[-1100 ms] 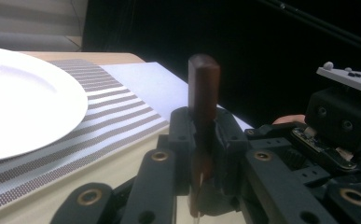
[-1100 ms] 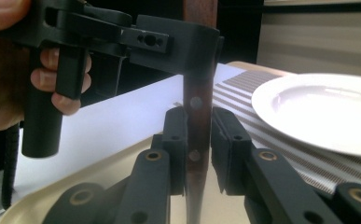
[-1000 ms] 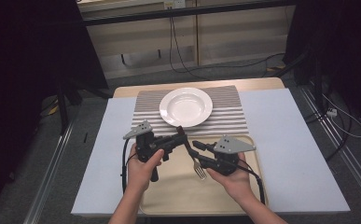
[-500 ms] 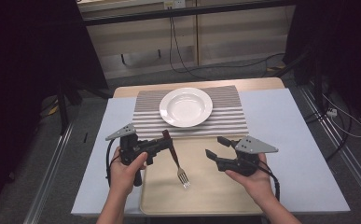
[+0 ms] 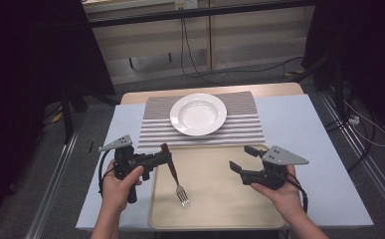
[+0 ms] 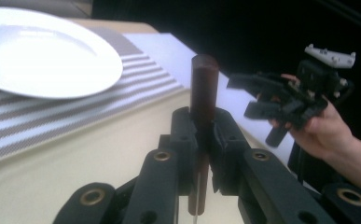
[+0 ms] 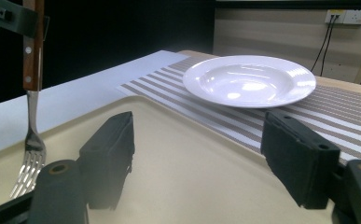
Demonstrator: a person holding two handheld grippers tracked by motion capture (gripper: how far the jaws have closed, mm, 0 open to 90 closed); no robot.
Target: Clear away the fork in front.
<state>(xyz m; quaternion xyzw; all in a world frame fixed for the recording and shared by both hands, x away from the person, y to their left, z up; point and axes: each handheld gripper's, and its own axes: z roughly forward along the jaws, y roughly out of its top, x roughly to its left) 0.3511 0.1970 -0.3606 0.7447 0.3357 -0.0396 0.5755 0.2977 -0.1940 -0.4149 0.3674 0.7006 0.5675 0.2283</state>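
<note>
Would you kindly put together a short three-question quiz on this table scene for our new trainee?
1. True or false: the left gripper is shut on the wooden handle of the fork.
2. Multiple choice: the white plate rests on (A) the beige tray, (B) the striped placemat, (C) the bare table.
3. Fill in: the right gripper is ____ and holds nothing.

Key
1. True; the fork hangs tines down over the beige tray.
2. B; it sits on the striped placemat, beyond the tray.
3. Open; its jaws stand wide apart above the tray.
</note>
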